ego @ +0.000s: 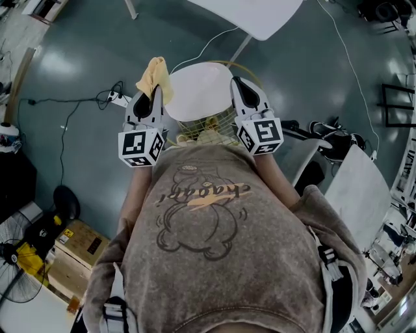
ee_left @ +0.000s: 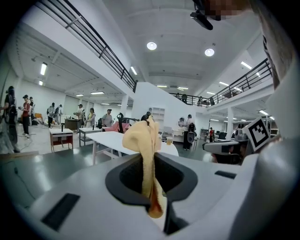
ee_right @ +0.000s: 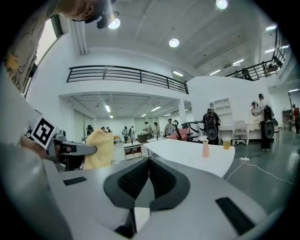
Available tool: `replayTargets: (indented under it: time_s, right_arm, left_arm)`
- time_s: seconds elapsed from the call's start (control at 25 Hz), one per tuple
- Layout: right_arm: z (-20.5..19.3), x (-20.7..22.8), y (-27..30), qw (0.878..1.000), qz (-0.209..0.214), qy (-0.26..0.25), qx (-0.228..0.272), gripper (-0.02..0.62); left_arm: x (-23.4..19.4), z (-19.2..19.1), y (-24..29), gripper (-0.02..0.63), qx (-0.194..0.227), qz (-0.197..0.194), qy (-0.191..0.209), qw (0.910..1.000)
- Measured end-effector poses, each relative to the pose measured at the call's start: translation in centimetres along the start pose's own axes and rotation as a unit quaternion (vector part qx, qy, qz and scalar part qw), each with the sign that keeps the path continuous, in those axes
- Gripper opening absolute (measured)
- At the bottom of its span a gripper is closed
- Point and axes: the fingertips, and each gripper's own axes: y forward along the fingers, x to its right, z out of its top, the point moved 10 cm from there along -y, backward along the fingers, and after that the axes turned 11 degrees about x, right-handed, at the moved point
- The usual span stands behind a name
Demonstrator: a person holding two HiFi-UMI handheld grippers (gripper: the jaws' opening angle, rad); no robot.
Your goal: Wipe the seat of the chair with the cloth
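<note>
The chair's round white seat (ego: 198, 91) lies just ahead of me, on a wire frame (ego: 207, 125). My left gripper (ego: 156, 91) is held at the seat's left edge, shut on a yellow cloth (ego: 155, 77) that sticks out past its tips. In the left gripper view the cloth (ee_left: 143, 150) is pinched upright between the jaws of the left gripper (ee_left: 152, 187). My right gripper (ego: 237, 84) is at the seat's right edge. In its own view the right gripper (ee_right: 149, 180) is shut with nothing in it, and the cloth (ee_right: 99, 150) shows at the left.
A white table (ego: 257, 14) stands beyond the chair. A power strip with cables (ego: 114, 97) lies on the floor at left. A wooden crate (ego: 78, 250) and a fan (ego: 13, 270) are at the lower left, a white panel (ego: 361, 188) at right. People stand far off.
</note>
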Motion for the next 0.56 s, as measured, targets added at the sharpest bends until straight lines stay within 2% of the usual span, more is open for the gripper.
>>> replayTargets:
  time_s: [0.56]
  right_arm:
    - [-0.40,-0.55,0.48,1.000,0.011,-0.002,-0.011,0.026]
  left_arm:
    - [-0.69,-0.48,-0.90,0.049,-0.006,0.019,-0.006,0.9998]
